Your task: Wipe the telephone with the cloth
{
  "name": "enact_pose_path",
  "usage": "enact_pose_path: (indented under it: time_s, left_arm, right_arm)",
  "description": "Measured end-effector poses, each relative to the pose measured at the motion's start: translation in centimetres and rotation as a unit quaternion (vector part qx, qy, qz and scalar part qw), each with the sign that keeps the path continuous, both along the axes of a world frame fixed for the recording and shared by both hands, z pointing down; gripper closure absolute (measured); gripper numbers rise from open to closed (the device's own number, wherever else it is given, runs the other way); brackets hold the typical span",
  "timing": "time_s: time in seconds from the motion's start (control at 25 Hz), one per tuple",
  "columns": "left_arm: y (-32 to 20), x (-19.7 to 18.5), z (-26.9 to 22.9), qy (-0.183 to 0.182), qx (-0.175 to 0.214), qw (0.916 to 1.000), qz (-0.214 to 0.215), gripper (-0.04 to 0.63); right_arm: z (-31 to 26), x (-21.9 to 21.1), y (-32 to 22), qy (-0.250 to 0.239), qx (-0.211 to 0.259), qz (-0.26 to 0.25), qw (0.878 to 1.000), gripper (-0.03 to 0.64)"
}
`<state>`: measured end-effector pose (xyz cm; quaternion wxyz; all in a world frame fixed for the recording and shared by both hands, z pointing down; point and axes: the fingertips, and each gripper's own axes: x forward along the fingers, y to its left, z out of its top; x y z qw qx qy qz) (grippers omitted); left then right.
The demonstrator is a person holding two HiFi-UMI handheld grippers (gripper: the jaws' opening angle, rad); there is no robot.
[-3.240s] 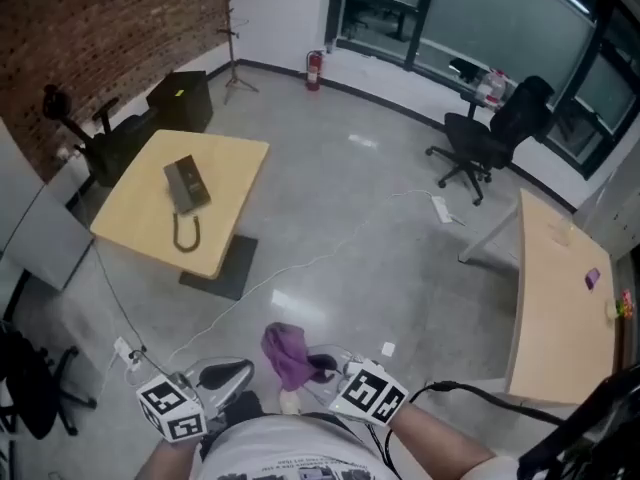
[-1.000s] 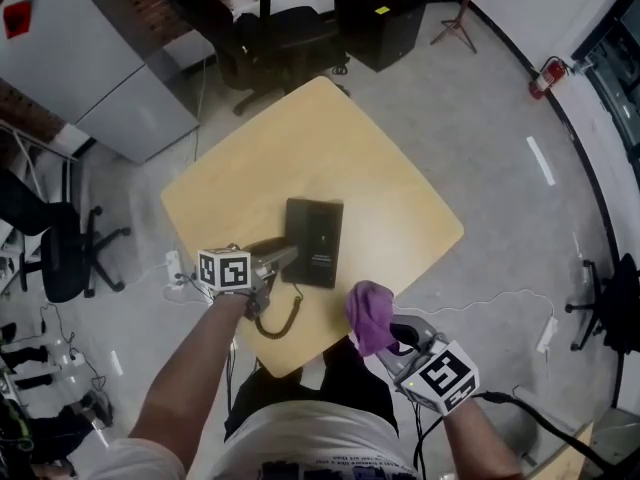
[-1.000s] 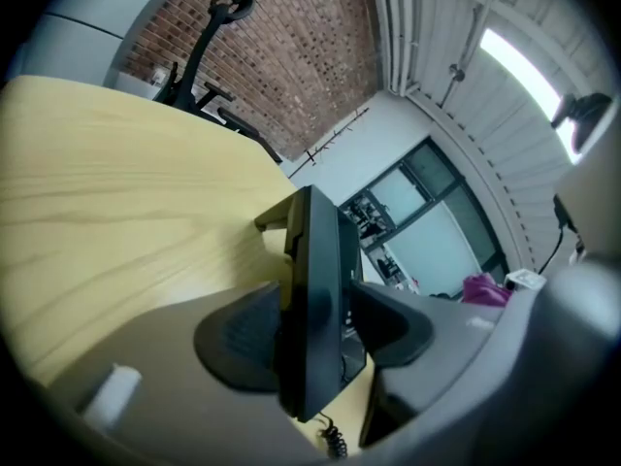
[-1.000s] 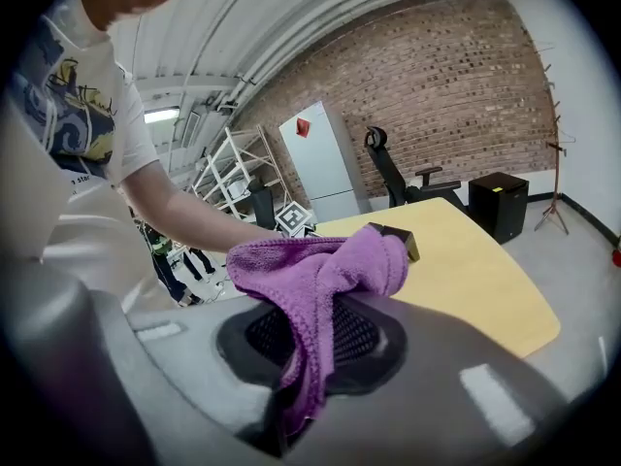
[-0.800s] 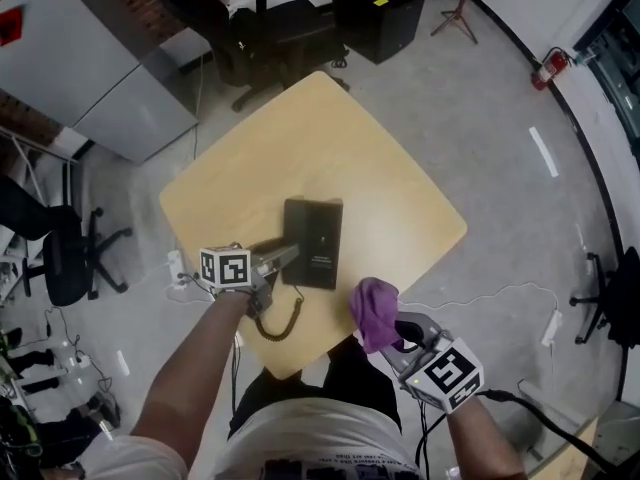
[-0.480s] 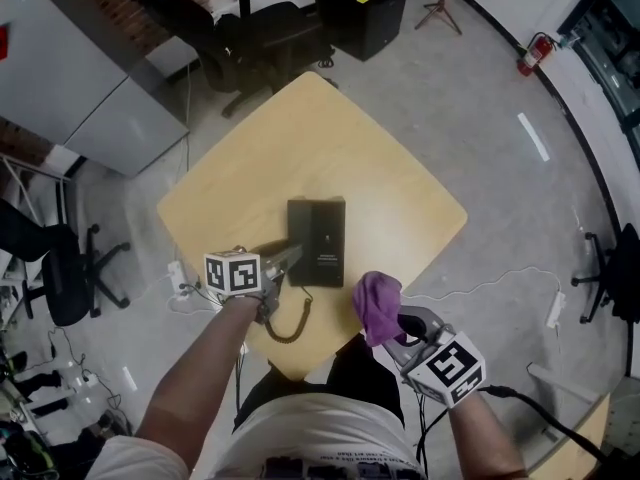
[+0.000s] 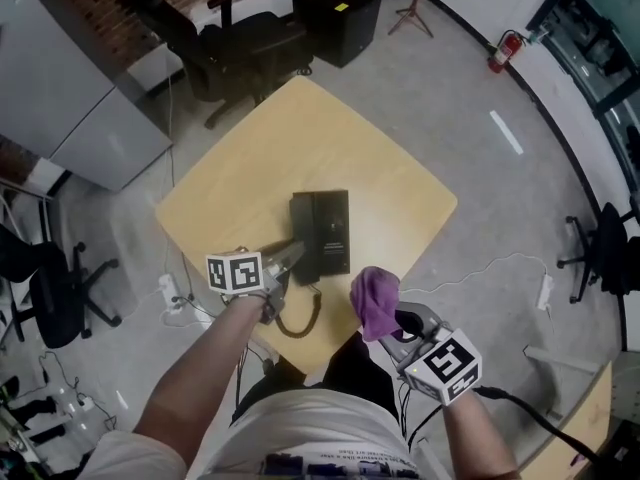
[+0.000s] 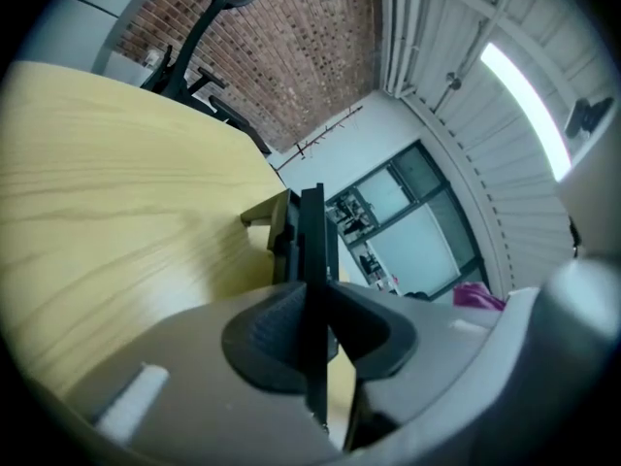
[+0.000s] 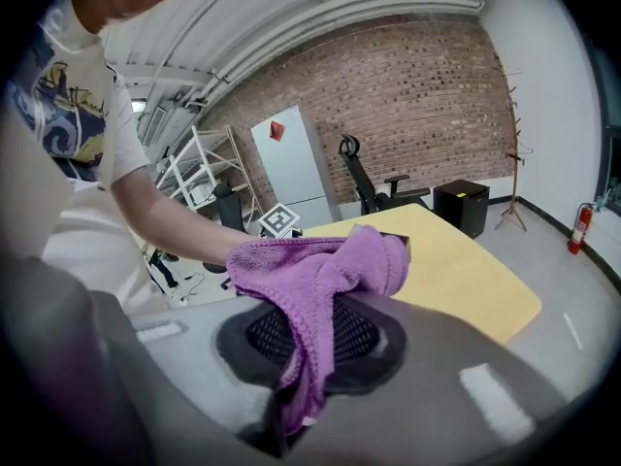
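Observation:
A black telephone lies on the pale wooden table, its coiled cord trailing toward the near edge. My left gripper reaches in from the left. Its jaws have just been closing and now pinch the telephone's thin left edge between the pads. My right gripper hovers off the table's near corner, shut on a bunched purple cloth. In the right gripper view the cloth drapes over the jaws and hides most of the telephone behind it.
Black office chairs and a black box stand past the table's far side. A grey cabinet is at the left. Cables and a power strip lie on the concrete floor.
The left gripper's jaws have closed onto the telephone's left edge. The right gripper with the cloth has shifted slightly. About three seconds ago the table was still far across the room.

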<state>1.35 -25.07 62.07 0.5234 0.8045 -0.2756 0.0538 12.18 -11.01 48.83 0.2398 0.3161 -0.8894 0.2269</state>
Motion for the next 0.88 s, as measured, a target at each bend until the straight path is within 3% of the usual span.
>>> enact_pose_path:
  time_s: [0.4, 0.88]
  left_arm:
    - [3.2, 0.8, -6.8, 0.104, 0.022, 0.9940, 0.025, 0.517]
    - [8.1, 1.4, -12.3, 0.162, 0.050, 0.9843, 0.047, 0.517]
  right_arm:
    - [-3.8, -1.2, -2.2, -0.006, 0.054, 0.006, 0.999, 0.574]
    - [-10.0, -5.8, -7.7, -0.052, 0.107, -0.025, 0.993, 0.574]
